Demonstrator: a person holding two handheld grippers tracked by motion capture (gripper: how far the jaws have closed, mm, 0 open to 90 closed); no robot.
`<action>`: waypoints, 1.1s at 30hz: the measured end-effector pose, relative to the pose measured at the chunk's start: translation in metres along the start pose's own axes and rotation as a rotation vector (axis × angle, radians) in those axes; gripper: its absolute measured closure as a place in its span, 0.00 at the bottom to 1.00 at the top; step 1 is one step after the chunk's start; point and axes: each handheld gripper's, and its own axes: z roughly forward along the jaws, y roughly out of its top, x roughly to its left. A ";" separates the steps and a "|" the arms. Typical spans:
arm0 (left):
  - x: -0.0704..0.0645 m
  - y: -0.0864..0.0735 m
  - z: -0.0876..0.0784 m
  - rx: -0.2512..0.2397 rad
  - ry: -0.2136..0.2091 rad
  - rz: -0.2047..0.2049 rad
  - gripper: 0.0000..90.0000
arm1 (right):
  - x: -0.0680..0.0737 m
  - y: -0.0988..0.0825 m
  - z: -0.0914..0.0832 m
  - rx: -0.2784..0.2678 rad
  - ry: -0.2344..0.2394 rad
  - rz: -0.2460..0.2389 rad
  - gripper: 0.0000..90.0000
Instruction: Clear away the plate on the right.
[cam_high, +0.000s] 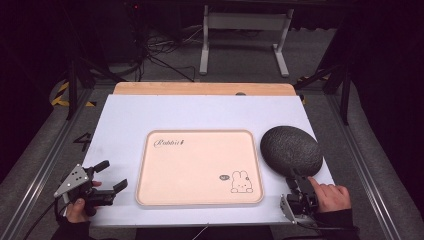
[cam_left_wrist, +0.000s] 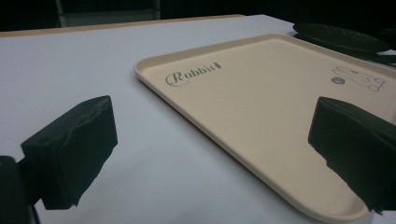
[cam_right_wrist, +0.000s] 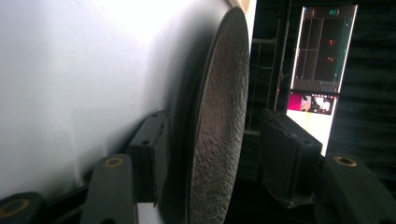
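A dark speckled round plate (cam_high: 291, 150) lies on the white table (cam_high: 150, 115), just right of a cream tray (cam_high: 200, 167) printed with "Rabbit" and a small rabbit. My right gripper (cam_high: 297, 182) is at the plate's near rim. In the right gripper view the plate (cam_right_wrist: 219, 116) stands edge-on between the jaws of the right gripper (cam_right_wrist: 217, 140): one jaw lies close under it, the other stands off with a gap. My left gripper (cam_high: 111, 176) is open at the front left, beside the tray. The left gripper (cam_left_wrist: 212, 140) has wide jaws framing the tray's (cam_left_wrist: 261, 93) near corner, with nothing held.
A wooden strip (cam_high: 205, 88) runs along the table's far edge. Beyond it stand a metal frame (cam_high: 245, 30) and cables (cam_high: 160, 50) on the floor. A lit screen (cam_right_wrist: 322, 51) glows past the plate in the right gripper view.
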 end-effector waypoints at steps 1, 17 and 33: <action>0.000 0.000 0.000 0.000 0.000 0.000 0.02 | -0.001 -0.001 0.002 0.000 -0.005 -0.008 0.54; 0.000 0.000 0.000 0.000 0.002 -0.002 0.02 | -0.002 -0.001 0.022 0.084 0.028 0.001 0.68; 0.000 0.000 0.001 -0.001 0.002 0.000 0.02 | 0.000 0.006 0.025 0.147 0.080 0.051 0.94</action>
